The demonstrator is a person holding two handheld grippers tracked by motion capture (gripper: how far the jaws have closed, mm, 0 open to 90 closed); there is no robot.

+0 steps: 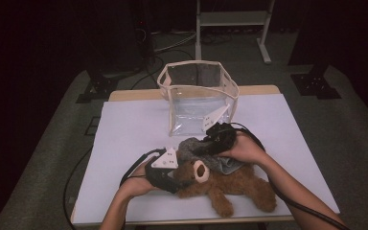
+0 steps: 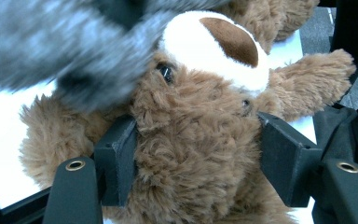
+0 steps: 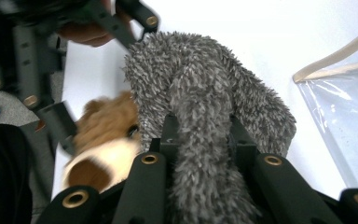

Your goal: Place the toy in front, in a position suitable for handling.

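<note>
At a white-topped table (image 1: 124, 143), the left gripper (image 2: 193, 154) clamps the head of a brown plush teddy bear (image 1: 230, 184), pinning it flat just ahead of the person. The right gripper (image 3: 200, 140) is closed on a grey shaggy cloth (image 3: 205, 93) bunched over the bear's head, apparently mid-lift. Beyond that gripper, close by, stands a clear plastic bag with cream trim (image 1: 199, 96), mouth open; open tabletop lies between, and the next move looks like carrying the cloth there.
</note>
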